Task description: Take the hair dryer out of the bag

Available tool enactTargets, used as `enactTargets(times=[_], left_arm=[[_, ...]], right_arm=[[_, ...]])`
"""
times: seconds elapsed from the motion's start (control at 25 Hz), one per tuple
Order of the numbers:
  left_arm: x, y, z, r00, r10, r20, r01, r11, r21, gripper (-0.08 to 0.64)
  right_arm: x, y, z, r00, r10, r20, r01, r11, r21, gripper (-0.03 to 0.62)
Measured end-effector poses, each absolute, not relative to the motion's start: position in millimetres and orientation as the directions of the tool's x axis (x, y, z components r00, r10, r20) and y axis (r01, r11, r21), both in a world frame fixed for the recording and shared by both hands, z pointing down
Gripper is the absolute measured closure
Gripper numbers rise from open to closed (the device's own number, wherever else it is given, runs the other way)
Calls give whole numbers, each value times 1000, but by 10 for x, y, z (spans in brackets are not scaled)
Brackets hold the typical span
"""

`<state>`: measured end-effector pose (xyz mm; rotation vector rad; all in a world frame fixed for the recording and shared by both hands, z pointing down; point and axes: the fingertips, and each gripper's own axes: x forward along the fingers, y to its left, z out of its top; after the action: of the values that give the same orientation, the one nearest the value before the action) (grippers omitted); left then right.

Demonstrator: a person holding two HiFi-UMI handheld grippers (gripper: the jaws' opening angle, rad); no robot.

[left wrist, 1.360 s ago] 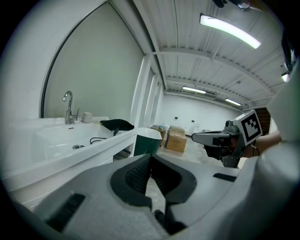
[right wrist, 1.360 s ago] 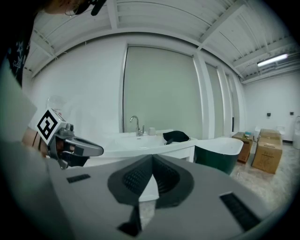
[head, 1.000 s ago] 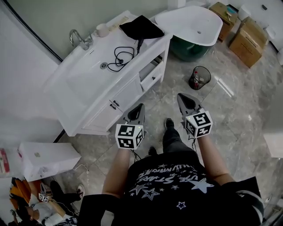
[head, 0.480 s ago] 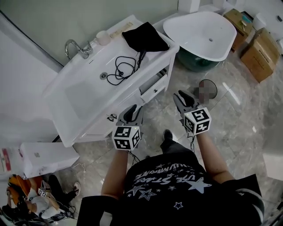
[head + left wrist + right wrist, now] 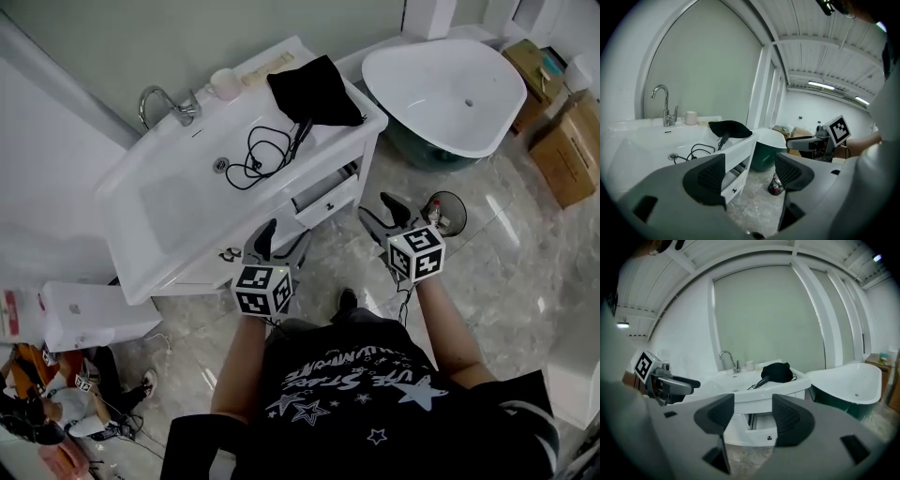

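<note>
A black bag [image 5: 314,87] lies on the right end of the white vanity counter [image 5: 187,202]. The hair dryer's dark handle [image 5: 302,132] sticks out of the bag, and its black cord [image 5: 255,156] coils beside the sink drain. Both grippers hang in front of the vanity, well short of the bag. My left gripper [image 5: 281,242] and my right gripper [image 5: 382,217] are opening, with nothing between their fingers. The left gripper view shows the bag [image 5: 730,127] and handle [image 5: 723,140] beyond the jaws. The right gripper view shows the bag [image 5: 778,372] past the jaws too.
A chrome faucet [image 5: 165,103] and a cup [image 5: 225,82] stand at the back of the counter. A vanity drawer [image 5: 323,199] is pulled out. A white bathtub [image 5: 441,89], a small bin [image 5: 446,214] and cardboard boxes [image 5: 572,150] lie to the right. A white box [image 5: 84,323] sits left.
Both grippers have moved forward toward the vanity, and their jaws have gone from shut to spread apart. The person has stepped closer to the counter.
</note>
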<state>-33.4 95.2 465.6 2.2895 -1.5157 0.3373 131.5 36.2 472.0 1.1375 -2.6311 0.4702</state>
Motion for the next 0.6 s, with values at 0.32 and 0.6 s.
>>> enactTargets(times=[0.32, 0.6], left_arm=[[-236, 725, 4655, 370, -834, 409, -929, -334, 160, 175], [-206, 463, 4701, 388, -831, 398, -921, -351, 165, 175]], right_arm=[[1433, 87, 4769, -666, -662, 343, -741, 641, -201, 335], [1479, -136, 4838, -635, -684, 359, -766, 619, -176, 341]])
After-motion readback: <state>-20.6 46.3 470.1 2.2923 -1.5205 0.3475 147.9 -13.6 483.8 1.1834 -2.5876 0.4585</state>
